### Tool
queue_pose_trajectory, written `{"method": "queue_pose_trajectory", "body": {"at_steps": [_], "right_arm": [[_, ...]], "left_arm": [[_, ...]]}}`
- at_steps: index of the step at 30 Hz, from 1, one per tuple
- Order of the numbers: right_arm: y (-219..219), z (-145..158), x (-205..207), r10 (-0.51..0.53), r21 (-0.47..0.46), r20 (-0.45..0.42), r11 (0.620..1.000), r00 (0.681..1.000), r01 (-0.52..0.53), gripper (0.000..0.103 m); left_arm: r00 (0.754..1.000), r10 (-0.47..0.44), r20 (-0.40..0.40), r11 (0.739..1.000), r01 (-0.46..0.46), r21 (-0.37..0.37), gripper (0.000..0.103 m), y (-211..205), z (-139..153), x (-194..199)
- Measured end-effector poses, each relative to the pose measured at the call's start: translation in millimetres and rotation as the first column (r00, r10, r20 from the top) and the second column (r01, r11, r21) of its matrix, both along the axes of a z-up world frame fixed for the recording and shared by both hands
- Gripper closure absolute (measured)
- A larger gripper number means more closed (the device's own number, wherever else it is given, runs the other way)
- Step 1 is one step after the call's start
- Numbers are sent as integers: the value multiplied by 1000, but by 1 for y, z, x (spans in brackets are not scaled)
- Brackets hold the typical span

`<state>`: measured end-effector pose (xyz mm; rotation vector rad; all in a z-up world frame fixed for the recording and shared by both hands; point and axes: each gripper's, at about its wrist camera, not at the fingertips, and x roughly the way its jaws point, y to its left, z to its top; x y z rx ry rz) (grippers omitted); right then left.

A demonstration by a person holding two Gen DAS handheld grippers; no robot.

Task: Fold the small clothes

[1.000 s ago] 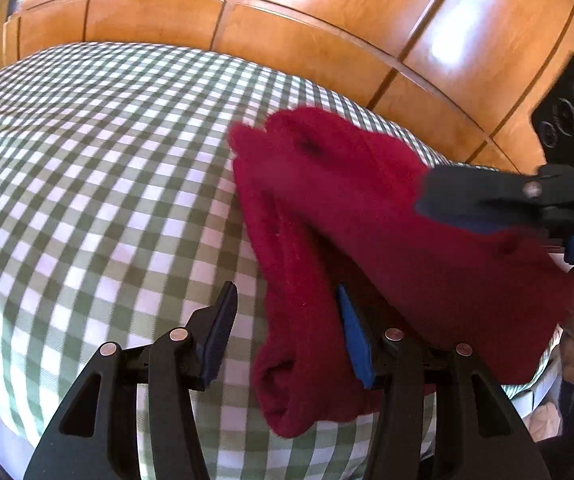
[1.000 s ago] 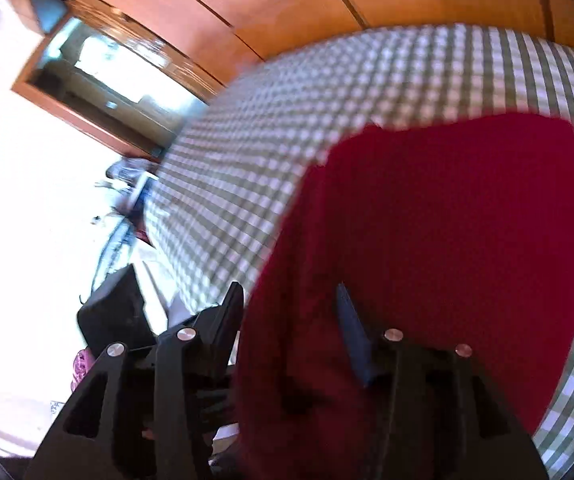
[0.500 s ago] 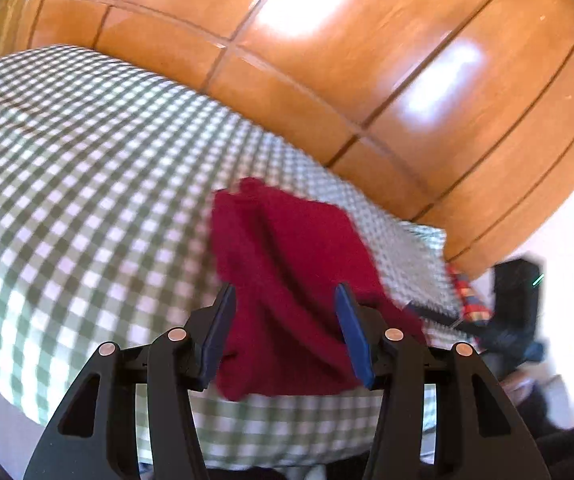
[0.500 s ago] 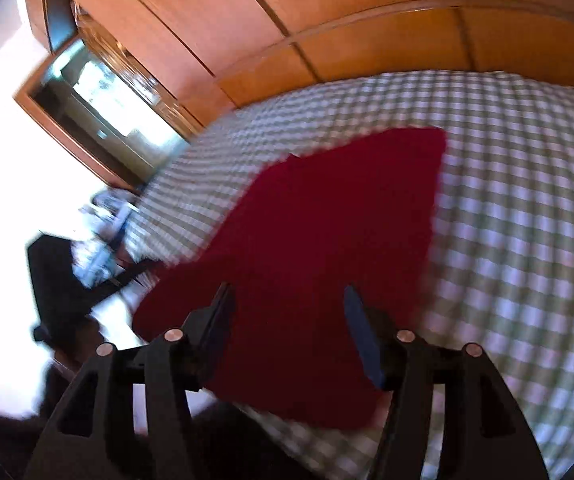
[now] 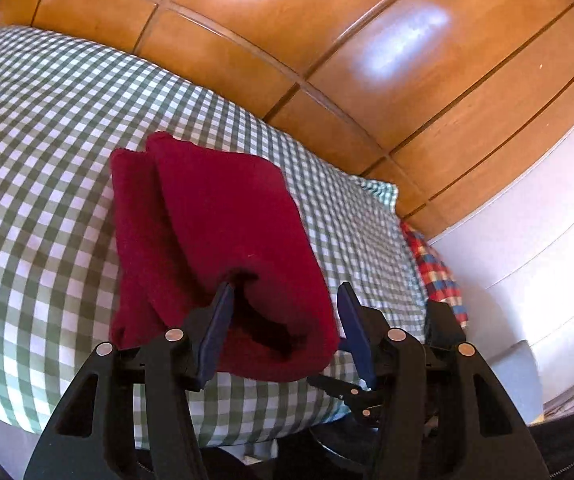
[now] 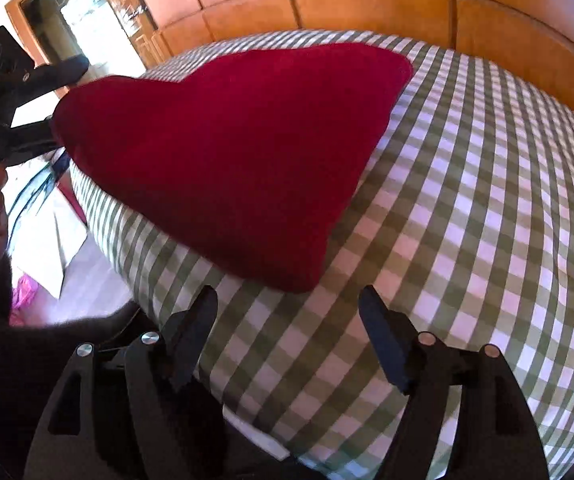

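Both grippers have backed off since a second ago, letting the red garment (image 5: 223, 240) drop folded onto the checked bedspread (image 5: 39, 184) near its edge. I hold my left gripper (image 5: 283, 332) wide apart with the near fold lying loose between its fingers, gripping nothing. My right gripper (image 6: 287, 332) is spread open too, just short of the cloth's corner, holding nothing. I judge this fold done, so I keep clear.

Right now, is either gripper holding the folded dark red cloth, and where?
Neither: the left gripper straddles the folded dark red cloth's near end, open; right gripper open.
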<state>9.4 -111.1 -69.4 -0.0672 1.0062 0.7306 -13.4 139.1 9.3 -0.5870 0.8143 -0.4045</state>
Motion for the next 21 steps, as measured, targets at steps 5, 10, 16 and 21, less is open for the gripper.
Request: {"method": "queue_pose_trajectory", "body": {"at_steps": [5,10,16,21], "right_arm": [[14,8,3,18,-4,62,1000,998,-18,62],[14,15,-2,32,-10,111,999,993,-31,68],[26,-6,1,49,-47,67,998,997,-46,68],[32,-16,1,78,-102,43,992,996,-74,64]], "left_arm": [[1000,-22,1,998,22,55,78,-13,-1,18],[990,-21,141,989,0,146,97,-17,17,6],[997,71,28,964,-76,253,97,11,-40,-14],[996,88,-21,971,-81,224,97,12,-64,-14]]}}
